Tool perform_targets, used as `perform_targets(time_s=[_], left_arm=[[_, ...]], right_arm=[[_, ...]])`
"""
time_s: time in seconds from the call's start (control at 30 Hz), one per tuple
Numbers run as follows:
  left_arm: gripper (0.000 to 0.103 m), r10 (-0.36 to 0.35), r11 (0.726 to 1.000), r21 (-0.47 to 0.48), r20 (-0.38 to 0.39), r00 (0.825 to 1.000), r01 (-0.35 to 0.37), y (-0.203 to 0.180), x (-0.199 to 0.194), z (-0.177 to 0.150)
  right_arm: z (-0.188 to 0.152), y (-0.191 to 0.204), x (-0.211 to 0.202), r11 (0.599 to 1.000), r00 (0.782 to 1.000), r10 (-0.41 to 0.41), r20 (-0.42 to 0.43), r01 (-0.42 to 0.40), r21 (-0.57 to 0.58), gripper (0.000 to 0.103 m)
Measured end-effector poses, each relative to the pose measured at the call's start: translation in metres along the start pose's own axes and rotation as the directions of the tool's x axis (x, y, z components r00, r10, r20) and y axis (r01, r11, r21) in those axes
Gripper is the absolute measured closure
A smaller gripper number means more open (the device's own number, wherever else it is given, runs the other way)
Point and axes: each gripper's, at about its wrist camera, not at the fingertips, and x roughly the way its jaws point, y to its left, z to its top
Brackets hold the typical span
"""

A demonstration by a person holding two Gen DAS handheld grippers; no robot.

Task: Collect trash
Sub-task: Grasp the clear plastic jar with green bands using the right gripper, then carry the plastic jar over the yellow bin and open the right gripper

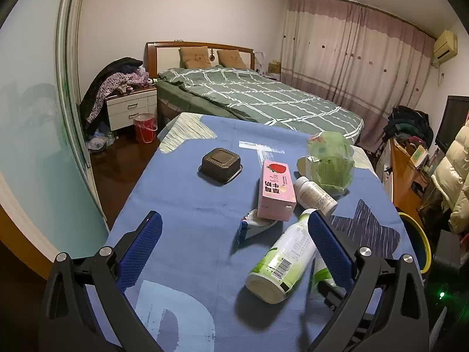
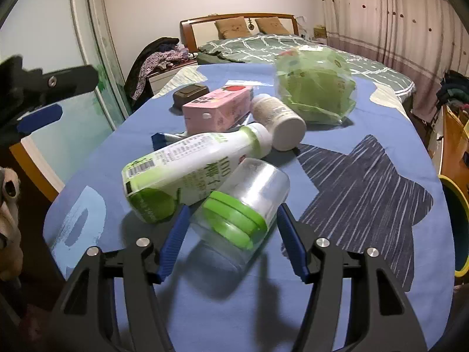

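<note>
R gripper point(image 2: 231, 231) spread w/ clear jar point(image 2: 246, 205) between pads, not visibly pinched, prob lining up grab; L gripper point(image 1: 234, 234) spread, empty, above table point(image 1: 181, 205).

Toppled clear jar point(image 2: 249, 202) beside bottle point(image 2: 187, 170)

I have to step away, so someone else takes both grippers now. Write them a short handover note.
Left gripper: open, empty, hovering over the table.
Right gripper: jaws around the clear jar, lying on its side; pads look just off it, so not gripped.
On the table: green-white bottle, pink carton, white bottle, green bag, brown tray, flattened wrapper.
Yellow-rimmed bin at the table's right edge.
Done: nothing visibly binned.
Left: everything.
</note>
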Motion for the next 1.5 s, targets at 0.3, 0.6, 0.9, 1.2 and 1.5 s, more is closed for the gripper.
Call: perform_targets(time_s=[0.3,0.6,0.9,1.2,1.5], left_arm=[[0.005,-0.005,1.000,0.004,-0.010,1.000,0.005,-0.002,0.003,-0.002],[0.005,-0.008,1.000,0.013,-0.020,1.000,0.008,-0.008,0.007,-0.004],[0.005,-0.013,0.999,0.034,-0.034,0.999,0.014,-0.019,0.013,-0.006],[0.005,-0.020,0.999,0.050,-0.057,0.998,0.023,-0.031,0.023,-0.008],[0.005,-0.037,0.996,0.075,-0.094,0.995,0.044,-0.047,0.039,-0.015]], right_arm=[[-0.003,-0.004,0.012,0.999,0.999,-0.043,0.005,0.043,0.007,0.045],[-0.002,-0.032,0.011,0.996,0.997,-0.082,0.017,0.081,0.043,0.046],[-0.005,-0.060,0.004,0.997,0.999,-0.050,0.010,0.049,0.053,0.046],[-0.010,-0.094,-0.016,0.991,0.996,-0.081,0.037,0.077,0.108,0.048],[-0.012,-0.116,-0.023,0.986,0.993,-0.105,0.047,0.098,0.135,0.048]])
